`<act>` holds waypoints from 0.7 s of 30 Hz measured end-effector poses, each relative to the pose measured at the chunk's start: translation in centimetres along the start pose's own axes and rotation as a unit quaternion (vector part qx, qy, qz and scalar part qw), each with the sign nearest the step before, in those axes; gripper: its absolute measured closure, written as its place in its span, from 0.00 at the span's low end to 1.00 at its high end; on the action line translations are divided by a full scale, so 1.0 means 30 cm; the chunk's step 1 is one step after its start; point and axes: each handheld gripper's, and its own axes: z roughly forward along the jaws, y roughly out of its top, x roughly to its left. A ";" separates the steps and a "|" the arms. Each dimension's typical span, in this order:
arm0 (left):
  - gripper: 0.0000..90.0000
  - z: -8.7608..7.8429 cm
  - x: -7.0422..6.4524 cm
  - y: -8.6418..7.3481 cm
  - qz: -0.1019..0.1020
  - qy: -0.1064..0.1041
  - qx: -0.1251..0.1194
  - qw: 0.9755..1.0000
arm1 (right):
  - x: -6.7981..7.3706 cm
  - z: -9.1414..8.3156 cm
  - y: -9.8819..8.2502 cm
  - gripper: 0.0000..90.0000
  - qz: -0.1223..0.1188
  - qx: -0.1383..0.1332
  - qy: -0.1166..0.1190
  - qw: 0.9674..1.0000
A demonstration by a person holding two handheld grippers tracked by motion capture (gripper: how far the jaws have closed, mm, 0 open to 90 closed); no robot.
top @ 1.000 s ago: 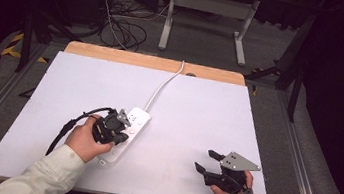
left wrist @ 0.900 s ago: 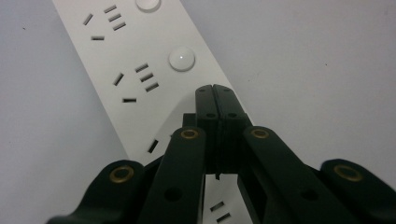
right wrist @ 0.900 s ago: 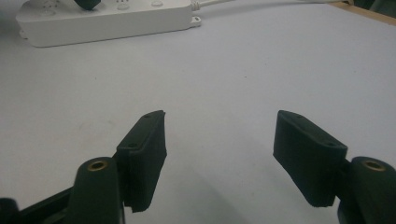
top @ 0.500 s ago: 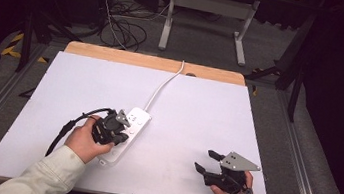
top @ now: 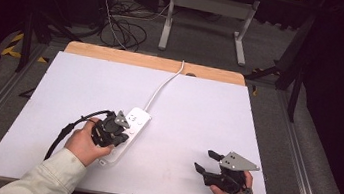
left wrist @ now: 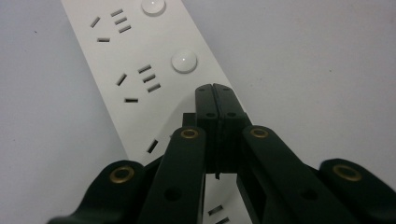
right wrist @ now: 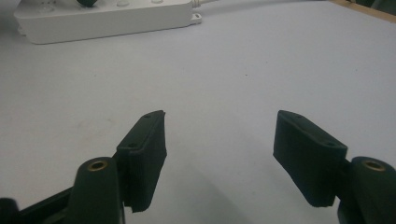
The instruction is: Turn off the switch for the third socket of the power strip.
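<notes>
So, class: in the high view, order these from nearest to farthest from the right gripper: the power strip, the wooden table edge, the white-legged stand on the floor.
From the right gripper:
1. Power strip, to its left on the table.
2. Wooden table edge, along the far side.
3. White-legged stand, on the floor beyond the table.

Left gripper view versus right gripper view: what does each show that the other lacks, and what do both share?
The left gripper view alone shows the top face of the white plastic power strip close up, with its socket slots, its round white buttons, and the left hand-held gripper, jaws shut together, nothing between them, above the strip. The right gripper view alone shows the right hand-held gripper, jaws wide apart over bare table, the strip's side wall and its white cable. Both share the power strip and the white table top.
</notes>
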 end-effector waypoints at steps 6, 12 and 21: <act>1.00 0.001 -0.015 -0.002 0.004 0.016 -0.002 1.000 | 0.000 0.001 0.000 0.39 0.000 0.001 0.001 1.000; 1.00 0.002 -0.027 -0.006 0.008 0.029 -0.006 1.000 | 0.001 0.002 0.000 0.39 -0.001 0.002 0.001 1.000; 1.00 0.004 -0.034 -0.011 0.009 0.031 -0.006 0.999 | 0.002 0.003 0.000 0.39 0.000 0.003 0.001 1.000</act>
